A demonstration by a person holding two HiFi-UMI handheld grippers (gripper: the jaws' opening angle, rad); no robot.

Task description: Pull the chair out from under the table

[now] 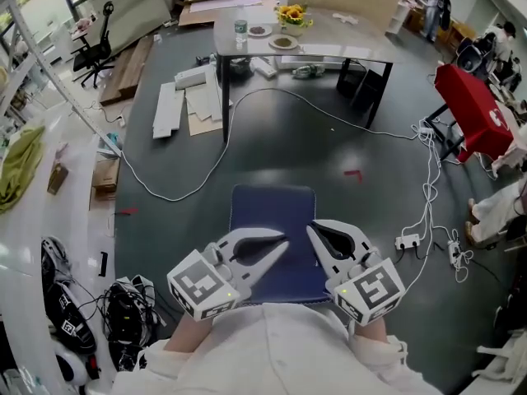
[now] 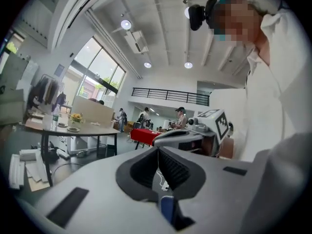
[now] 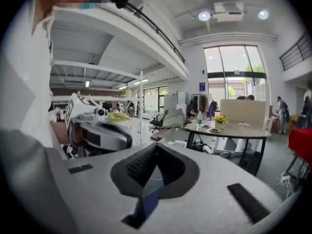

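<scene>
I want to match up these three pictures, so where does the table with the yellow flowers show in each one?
Head view: the table is at top centre.
Left gripper view: the table is at the far left, mid-height.
Right gripper view: the table is right of centre, mid-height.
Shared landmark: the yellow flowers on its top.

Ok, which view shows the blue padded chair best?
Head view: most of the blue padded chair shows from above. Both gripper views catch only a blue sliver of it below their shut jaws.
</scene>
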